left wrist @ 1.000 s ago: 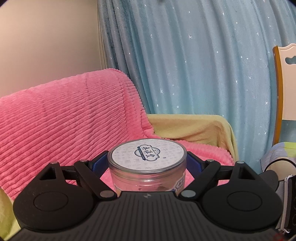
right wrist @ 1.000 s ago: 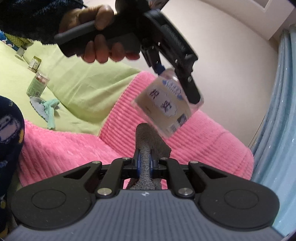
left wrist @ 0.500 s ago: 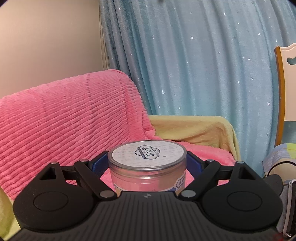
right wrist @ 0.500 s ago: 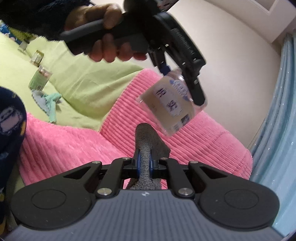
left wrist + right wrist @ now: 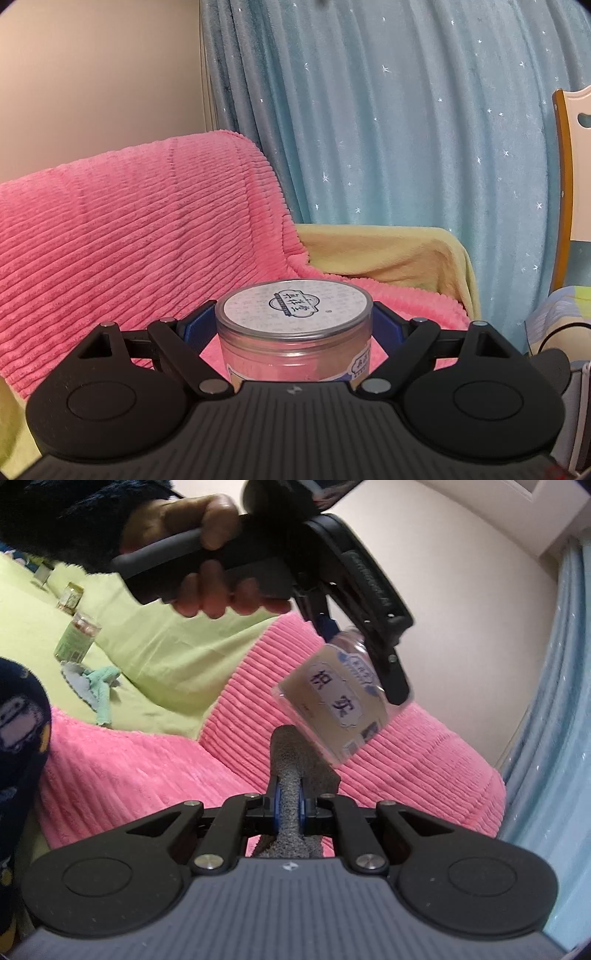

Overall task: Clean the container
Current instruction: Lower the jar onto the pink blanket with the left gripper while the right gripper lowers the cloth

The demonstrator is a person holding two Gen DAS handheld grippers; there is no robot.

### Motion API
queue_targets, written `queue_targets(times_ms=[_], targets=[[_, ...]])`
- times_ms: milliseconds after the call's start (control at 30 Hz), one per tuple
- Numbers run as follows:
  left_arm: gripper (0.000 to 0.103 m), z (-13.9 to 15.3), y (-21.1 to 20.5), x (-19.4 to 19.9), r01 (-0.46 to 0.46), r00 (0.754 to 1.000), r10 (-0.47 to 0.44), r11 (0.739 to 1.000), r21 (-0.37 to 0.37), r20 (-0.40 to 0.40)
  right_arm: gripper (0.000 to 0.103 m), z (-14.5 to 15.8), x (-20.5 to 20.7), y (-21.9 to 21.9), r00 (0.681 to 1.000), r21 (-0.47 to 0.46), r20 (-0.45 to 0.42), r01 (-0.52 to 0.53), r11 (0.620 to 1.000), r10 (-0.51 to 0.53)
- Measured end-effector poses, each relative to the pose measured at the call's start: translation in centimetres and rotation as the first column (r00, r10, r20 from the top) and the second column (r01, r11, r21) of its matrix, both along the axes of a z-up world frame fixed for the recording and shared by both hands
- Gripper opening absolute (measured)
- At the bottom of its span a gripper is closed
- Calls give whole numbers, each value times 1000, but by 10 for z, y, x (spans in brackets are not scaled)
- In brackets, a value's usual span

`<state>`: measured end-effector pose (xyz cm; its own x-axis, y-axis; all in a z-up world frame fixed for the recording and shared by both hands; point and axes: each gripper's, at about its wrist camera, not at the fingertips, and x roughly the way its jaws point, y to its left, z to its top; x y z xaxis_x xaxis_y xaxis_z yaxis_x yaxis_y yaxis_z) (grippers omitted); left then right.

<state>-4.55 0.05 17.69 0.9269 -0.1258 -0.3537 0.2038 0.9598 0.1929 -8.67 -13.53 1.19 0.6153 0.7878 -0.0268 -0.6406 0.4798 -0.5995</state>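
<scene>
A clear plastic container [image 5: 293, 332] with a white printed lid sits between the blue pads of my left gripper [image 5: 293, 325], which is shut on it. In the right wrist view the same container [image 5: 332, 705] hangs tilted in the air, lid end up, held by the left gripper [image 5: 360, 642] in a person's hand [image 5: 207, 565]. My right gripper [image 5: 290, 805] is shut on a grey cloth [image 5: 291, 771] that sticks up between its fingers. The cloth's top touches or nearly touches the container's lower edge.
A pink ribbed blanket [image 5: 129, 229] covers a seat over a yellow-green cover [image 5: 155, 642]. Blue starred curtain [image 5: 388, 110] behind, a chair back [image 5: 569, 155] at the right. Two small jars [image 5: 75, 638] and a light blue rag [image 5: 96, 686] lie on the green cover at the left.
The left gripper with the container has shifted slightly, and the container now sits closer above the grey cloth. The right gripper keeps its hold on the cloth.
</scene>
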Motion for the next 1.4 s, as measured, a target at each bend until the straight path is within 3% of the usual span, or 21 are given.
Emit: queue_targets(times_ms=[267,533,800,900,1033,1100,1200,1300,1400], targets=[[87,-4,1,2,-6,1000,6,1000,-5,2,7,-1,-21,-2,992,-2,85,-96,995,96],[87,-4,5,-1,-4,1000,4,1000,-26,8,7,1,-7,-4,1000,6,15,-22,1000,22],[87,-11,5,2,-10,1000,11,1000,-28,11,7,0,-22,-8,992,11,65,-107,994,106],[87,-14,7,5,-21,1000,21,999,-32,12,7,-2,-18,-7,995,-21,14,-99,995,99],[87,-23,14,13,-47,999,48,997,-56,12,7,-7,17,-9,978,-55,-205,23,998,-34],[87,-33,17,21,-57,998,58,996,-64,8,7,-9,45,-17,937,-42,-330,107,993,-115],[87,-52,23,41,-74,997,74,991,-108,-6,7,-6,90,-33,824,51,-541,230,972,-167],[87,-74,34,70,-102,995,102,980,-171,-5,8,-5,143,-51,636,211,-768,358,910,-72],[87,-101,42,99,-135,990,141,972,-192,14,8,-26,198,-63,380,337,-914,511,791,144]])
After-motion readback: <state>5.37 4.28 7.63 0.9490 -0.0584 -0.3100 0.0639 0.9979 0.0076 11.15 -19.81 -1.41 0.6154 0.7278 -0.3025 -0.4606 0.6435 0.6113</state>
